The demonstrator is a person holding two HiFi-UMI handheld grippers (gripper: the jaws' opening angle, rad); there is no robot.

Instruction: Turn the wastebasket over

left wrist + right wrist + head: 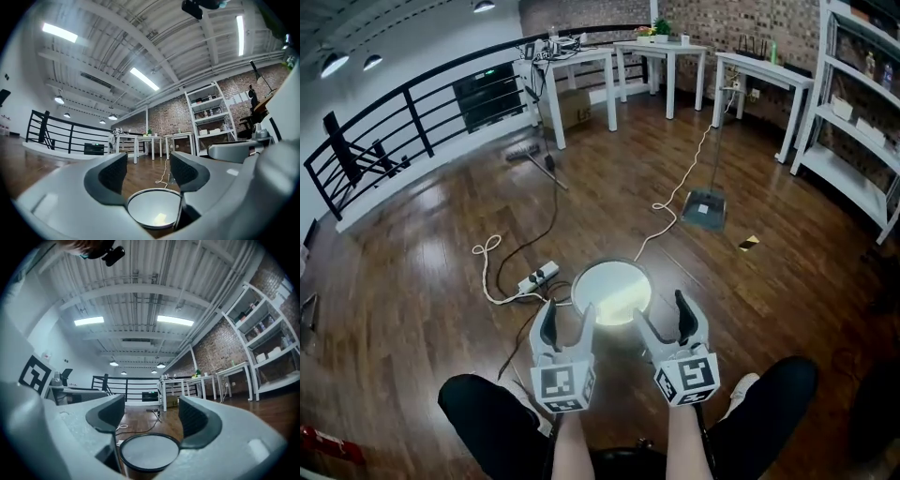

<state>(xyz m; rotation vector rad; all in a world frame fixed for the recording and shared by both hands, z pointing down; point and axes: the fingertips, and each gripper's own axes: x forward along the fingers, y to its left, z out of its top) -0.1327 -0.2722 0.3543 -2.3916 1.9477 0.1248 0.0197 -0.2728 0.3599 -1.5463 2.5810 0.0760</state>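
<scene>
The round wastebasket (611, 291) stands on the glossy wood-plank floor (422, 272) at 12 o'clock from both grippers. Its pale, flat circular top is ringed by a thin dark rim. The left gripper (567, 326) and right gripper (666, 323) hang at its near edge, jaws apart, with nothing between the ribbed dark pads. A power strip (538, 277) lies close at 10 o'clock, and wide planks run off toward 3 o'clock.

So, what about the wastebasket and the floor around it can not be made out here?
Wastebasket walls: head view looks straight down; the left hand-held gripper and right hand-held gripper cover them in their own views.
Its round face, mouth or base: glare in head view.
Small yellow-black thing on the floor: too small.
Shelf contents: too small.
</scene>
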